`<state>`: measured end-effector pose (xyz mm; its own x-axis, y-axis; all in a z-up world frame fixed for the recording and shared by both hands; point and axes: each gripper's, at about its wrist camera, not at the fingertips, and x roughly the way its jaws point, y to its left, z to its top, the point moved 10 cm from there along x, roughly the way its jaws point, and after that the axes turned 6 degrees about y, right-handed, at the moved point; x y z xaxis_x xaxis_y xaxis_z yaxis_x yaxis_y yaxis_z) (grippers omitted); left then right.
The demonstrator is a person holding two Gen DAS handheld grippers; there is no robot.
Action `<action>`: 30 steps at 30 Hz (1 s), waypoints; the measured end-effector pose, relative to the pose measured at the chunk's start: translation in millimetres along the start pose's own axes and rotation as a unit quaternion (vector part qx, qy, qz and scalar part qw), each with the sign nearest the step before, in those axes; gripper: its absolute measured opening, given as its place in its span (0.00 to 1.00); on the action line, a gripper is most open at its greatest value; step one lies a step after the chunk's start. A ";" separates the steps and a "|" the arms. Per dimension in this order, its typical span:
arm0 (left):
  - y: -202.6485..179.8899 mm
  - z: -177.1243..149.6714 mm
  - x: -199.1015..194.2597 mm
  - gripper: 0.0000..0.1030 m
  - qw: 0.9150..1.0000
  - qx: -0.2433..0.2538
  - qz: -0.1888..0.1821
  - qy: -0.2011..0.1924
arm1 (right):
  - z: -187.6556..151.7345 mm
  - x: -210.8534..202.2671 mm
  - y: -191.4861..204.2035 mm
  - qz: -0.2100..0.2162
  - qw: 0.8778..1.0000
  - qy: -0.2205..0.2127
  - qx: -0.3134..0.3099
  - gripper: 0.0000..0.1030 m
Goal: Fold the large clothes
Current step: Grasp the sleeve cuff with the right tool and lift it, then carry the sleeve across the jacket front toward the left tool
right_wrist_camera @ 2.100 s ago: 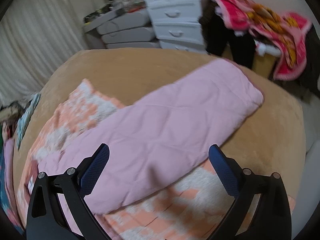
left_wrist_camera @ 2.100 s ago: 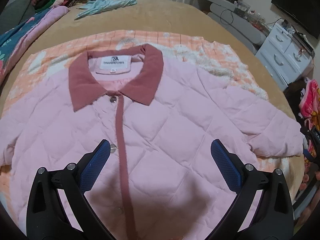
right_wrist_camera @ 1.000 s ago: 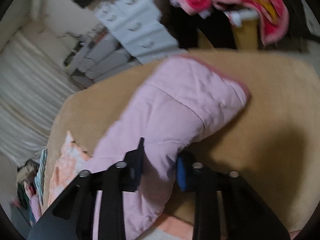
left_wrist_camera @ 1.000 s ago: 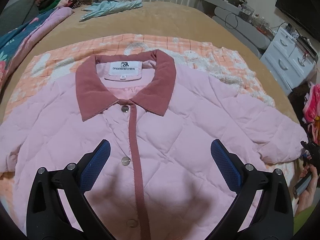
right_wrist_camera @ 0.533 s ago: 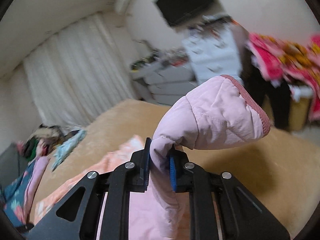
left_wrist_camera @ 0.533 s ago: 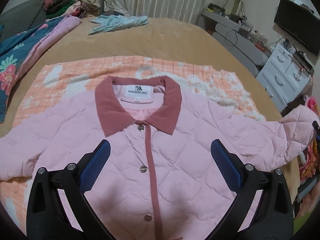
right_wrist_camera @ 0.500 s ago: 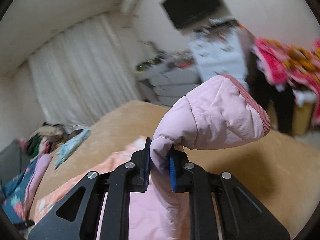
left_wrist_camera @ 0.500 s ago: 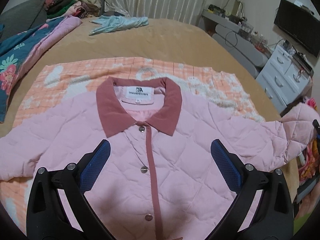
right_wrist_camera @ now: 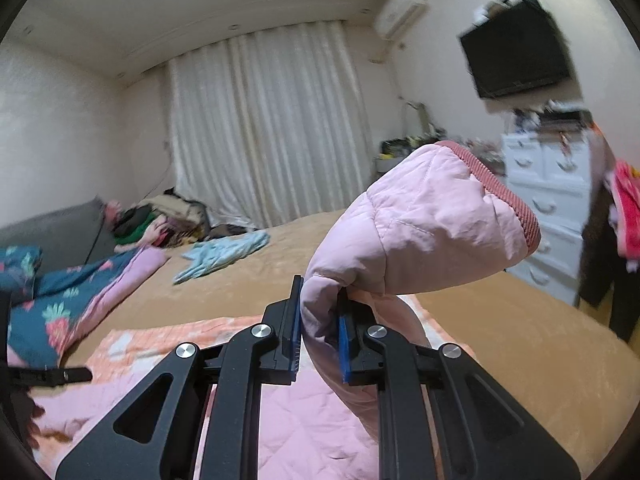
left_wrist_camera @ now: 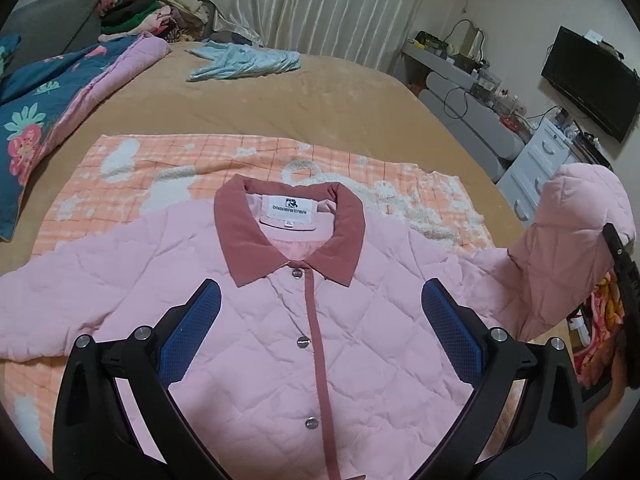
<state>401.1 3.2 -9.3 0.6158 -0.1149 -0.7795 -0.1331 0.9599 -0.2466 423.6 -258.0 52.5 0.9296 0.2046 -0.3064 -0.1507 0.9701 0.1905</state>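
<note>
A pink quilted jacket (left_wrist_camera: 256, 320) with a dusty-red collar (left_wrist_camera: 288, 232) lies face up and buttoned on an orange checked blanket (left_wrist_camera: 168, 156). My left gripper (left_wrist_camera: 320, 312) is open and empty above the jacket's chest. My right gripper (right_wrist_camera: 318, 320) is shut on the jacket's right sleeve (right_wrist_camera: 420, 224) near the cuff and holds it raised above the bed. The raised sleeve (left_wrist_camera: 580, 232) also shows at the right edge of the left wrist view. The other sleeve (left_wrist_camera: 44, 304) lies flat at the left.
The tan bed (left_wrist_camera: 280, 96) holds a light-blue garment (left_wrist_camera: 244, 60), a floral quilt (left_wrist_camera: 48, 96) and a clothes pile (left_wrist_camera: 144, 12) at the far left. White drawers (left_wrist_camera: 540, 164) and a wall TV (left_wrist_camera: 592, 80) stand to the right of the bed.
My right gripper closed on the sleeve about a second ago and has lifted it off the bed, swinging toward the jacket's body. My left gripper has drawn back and risen, still open.
</note>
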 end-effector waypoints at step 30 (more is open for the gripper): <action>72.9 17.2 -56.7 0.91 0.995 -0.059 -0.063 -0.041 | -54.3 26.2 183.0 0.073 0.984 0.075 -0.141 0.13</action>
<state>369.8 84.1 26.8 0.6947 -0.2064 -0.6891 -0.1384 0.9017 -0.4096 402.1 -68.0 28.6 0.8341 0.3418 -0.4330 -0.3871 0.9219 -0.0178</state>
